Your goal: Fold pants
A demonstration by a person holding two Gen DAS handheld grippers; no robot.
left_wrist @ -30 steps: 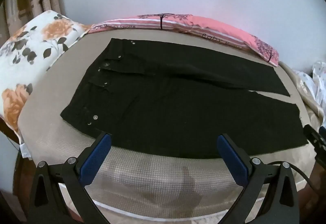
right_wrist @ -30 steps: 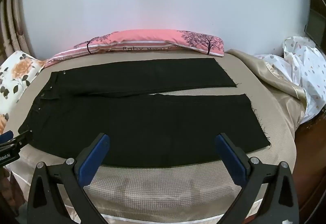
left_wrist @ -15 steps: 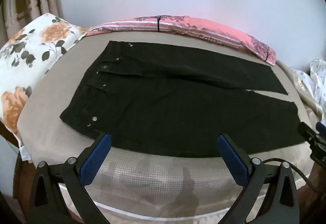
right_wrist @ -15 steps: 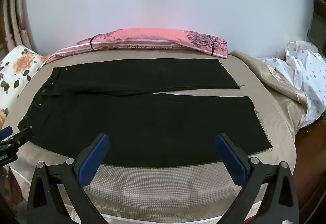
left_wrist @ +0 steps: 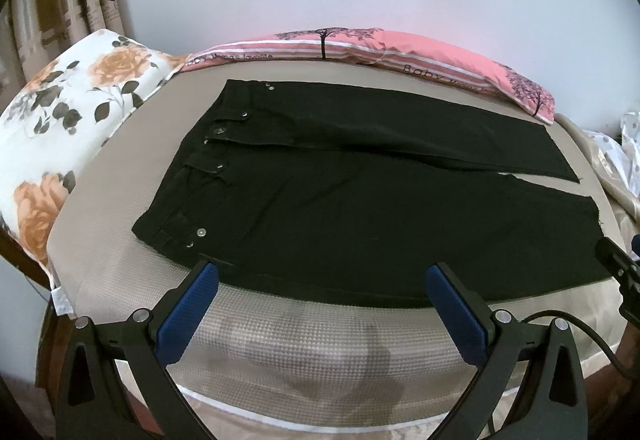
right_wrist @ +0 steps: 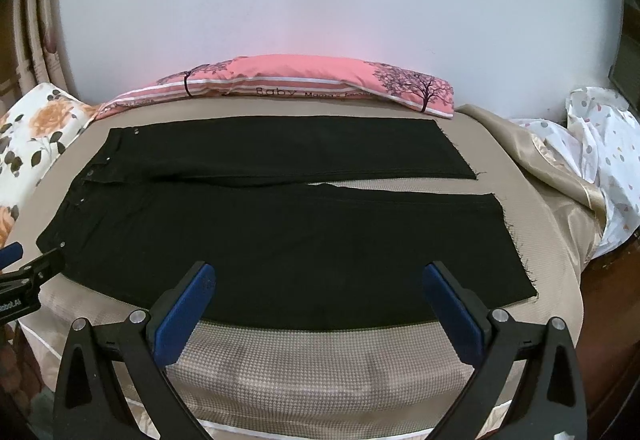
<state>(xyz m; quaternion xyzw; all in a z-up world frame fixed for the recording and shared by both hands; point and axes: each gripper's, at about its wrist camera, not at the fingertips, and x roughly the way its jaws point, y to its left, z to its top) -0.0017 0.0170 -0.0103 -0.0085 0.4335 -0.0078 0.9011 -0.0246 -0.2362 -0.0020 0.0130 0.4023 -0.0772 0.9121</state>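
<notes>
Plainly: bed (right_wrist: 320, 368) carries black pants (right_wrist: 280, 240), spread flat, legs apart. Cloth looks soft, heavyish, limp; grip near-edge waistband and hem. Left tool (left_wrist: 320, 300) and right tool (right_wrist: 320, 296) both gape wide, empty.

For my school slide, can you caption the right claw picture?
Open right claw above black pants lying flat and unfolded on a bed.

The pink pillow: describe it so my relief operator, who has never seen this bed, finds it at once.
Start from the beige bed with the black pants spread flat on it. Along the bed's far edge, against the pale wall, lies the long pink pillow. Unlike the white floral pillow at the left, it is pink with white stripes, dark tree prints and the word "Baby".
</notes>
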